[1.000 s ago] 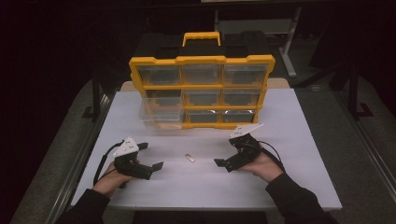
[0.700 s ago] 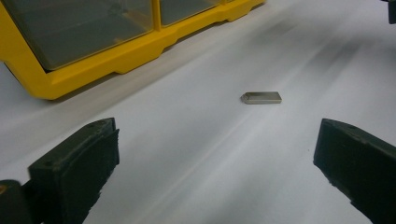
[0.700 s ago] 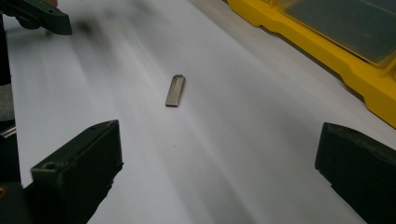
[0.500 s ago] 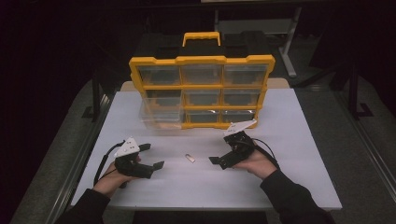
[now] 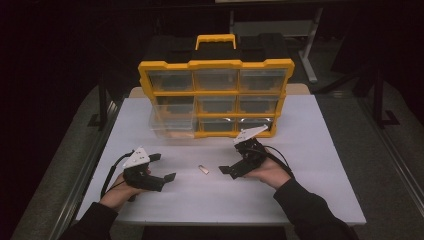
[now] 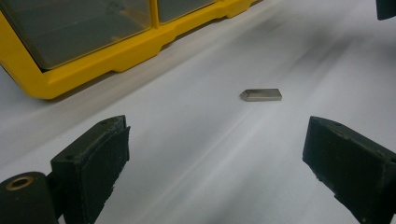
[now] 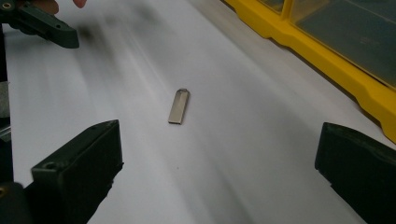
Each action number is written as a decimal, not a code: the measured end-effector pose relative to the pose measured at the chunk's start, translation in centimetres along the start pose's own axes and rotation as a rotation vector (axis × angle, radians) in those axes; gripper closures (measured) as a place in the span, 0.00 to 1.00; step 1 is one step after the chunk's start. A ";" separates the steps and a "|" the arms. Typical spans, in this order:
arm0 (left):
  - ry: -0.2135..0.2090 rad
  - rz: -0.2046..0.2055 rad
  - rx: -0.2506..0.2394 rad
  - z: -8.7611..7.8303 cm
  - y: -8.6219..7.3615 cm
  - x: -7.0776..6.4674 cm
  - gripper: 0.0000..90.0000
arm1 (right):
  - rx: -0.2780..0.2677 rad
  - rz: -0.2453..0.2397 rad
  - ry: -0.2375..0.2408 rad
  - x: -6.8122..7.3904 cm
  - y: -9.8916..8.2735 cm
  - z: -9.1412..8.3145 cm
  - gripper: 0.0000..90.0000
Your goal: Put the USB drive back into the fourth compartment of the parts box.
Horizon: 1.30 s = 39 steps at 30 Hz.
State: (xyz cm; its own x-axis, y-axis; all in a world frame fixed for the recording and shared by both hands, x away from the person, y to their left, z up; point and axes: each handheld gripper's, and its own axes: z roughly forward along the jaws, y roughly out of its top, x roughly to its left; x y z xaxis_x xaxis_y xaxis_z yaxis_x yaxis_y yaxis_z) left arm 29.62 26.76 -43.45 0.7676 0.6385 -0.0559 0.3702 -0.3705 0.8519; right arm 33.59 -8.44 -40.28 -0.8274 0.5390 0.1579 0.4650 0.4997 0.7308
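Metal USB stick (image 5: 203,169) is lying flat on the white bench (image 5: 310,145), between the left claw (image 5: 162,168) and right claw (image 5: 229,162), both gaping apart and gripping nothing.

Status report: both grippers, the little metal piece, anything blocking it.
Left gripper open, right gripper open, both empty. Metal piece flat on the white table between them, untouched. Nothing in the way; yellow organizer behind.
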 end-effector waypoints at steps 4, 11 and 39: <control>0.009 -0.001 0.006 0.0 0.0 0.1 0.03 | 0.001 -0.010 0.001 0.1 0.4 0.4 0.02; 0.012 -0.003 0.009 0.0 0.0 0.1 0.02 | 0.008 -0.017 0.003 0.2 0.9 1.1 0.04; 0.003 -0.006 0.011 0.0 0.1 0.1 0.02 | 0.052 -0.051 0.035 1.1 2.5 3.9 0.11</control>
State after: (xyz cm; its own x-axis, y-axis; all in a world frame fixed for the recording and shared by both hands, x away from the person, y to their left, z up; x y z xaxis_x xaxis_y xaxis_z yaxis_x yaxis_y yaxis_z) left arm 29.73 26.76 -43.44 0.7637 0.6429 -0.0593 0.3806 -0.3741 0.8457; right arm 35.07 -3.88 -40.86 -0.8602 0.4889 0.1451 0.4374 0.5608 0.7030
